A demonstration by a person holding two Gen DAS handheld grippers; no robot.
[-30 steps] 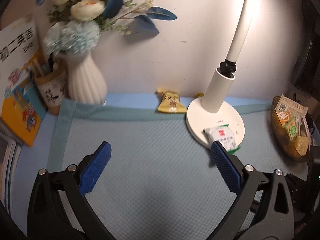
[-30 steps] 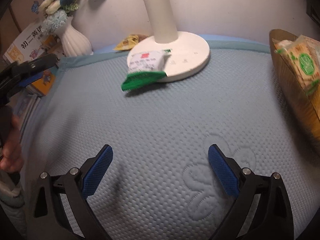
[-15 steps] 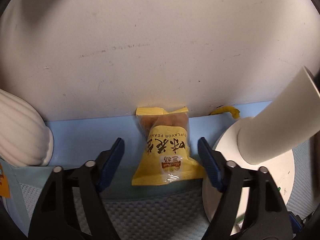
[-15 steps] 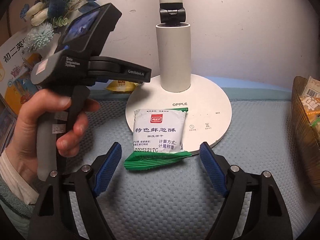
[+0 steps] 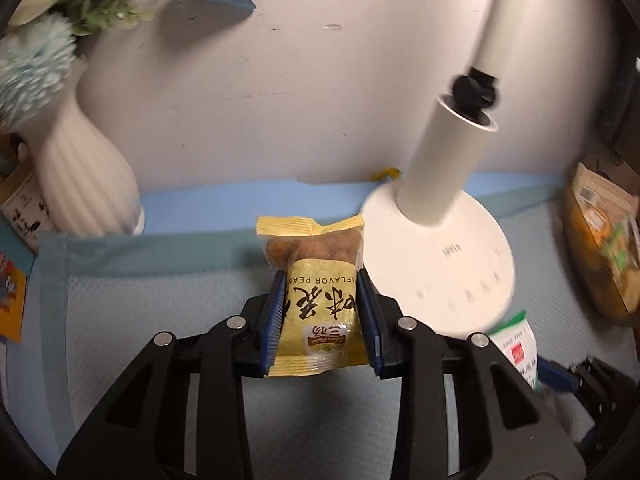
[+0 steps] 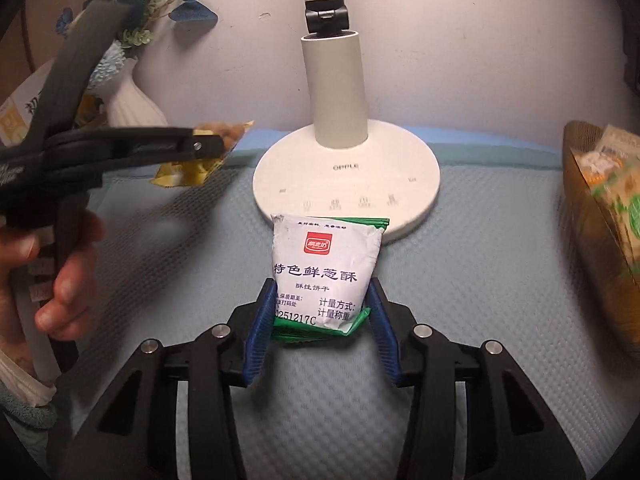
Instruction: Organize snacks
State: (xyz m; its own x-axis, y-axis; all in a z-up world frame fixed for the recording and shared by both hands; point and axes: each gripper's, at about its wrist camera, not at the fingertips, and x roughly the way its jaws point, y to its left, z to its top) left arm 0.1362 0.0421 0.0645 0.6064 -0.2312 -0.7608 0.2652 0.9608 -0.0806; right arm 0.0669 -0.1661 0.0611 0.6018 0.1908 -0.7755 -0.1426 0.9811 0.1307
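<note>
A yellow peanut packet is clamped between the blue pads of my left gripper and lifted off the mat. From the right wrist view the same yellow packet hangs from the left gripper's black fingers, held by a person's hand. My right gripper is shut on the lower end of a white and green biscuit packet, whose top edge meets the lamp base. The white packet also shows at the lower right of the left wrist view.
A white desk lamp stands on the blue-grey mat. A brown basket of snack packets sits at the right edge. A white ribbed vase with flowers and some books stand at the left against the wall.
Both grippers have gone from open to shut. The left one has pulled the yellow packet back from the wall and raised it; the right one has closed on the white packet.
</note>
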